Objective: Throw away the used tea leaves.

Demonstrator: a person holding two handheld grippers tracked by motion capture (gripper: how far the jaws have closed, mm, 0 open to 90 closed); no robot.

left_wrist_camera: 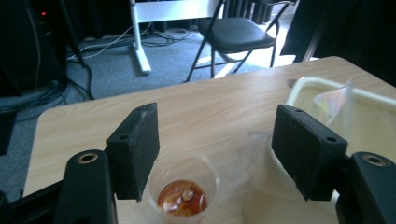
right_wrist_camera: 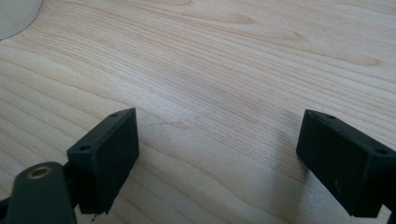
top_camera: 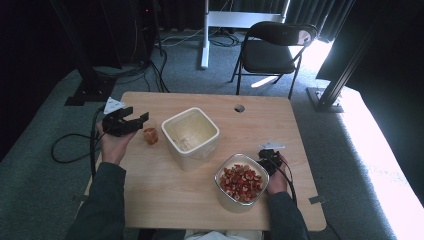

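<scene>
The little clear cup (left_wrist_camera: pixel 183 186) sits just under the left gripper (left_wrist_camera: pixel 215 154), nearer its left jaw, whose jaws are wide apart and hold nothing.

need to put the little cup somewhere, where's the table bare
Bare wood runs along the table far edge, from the cable hole to the right corner, and along the near edge left of the bowl of red pieces. It is crowded in the middle, where the cream tub and that bowl nearly meet, and around the plastic cup by the open left gripper.

right hand-held gripper (right_wrist_camera: pixel 219 163): jaws apart | wooden table (right_wrist_camera: pixel 224 60) | pale container edge (right_wrist_camera: pixel 14 16), probably
</scene>
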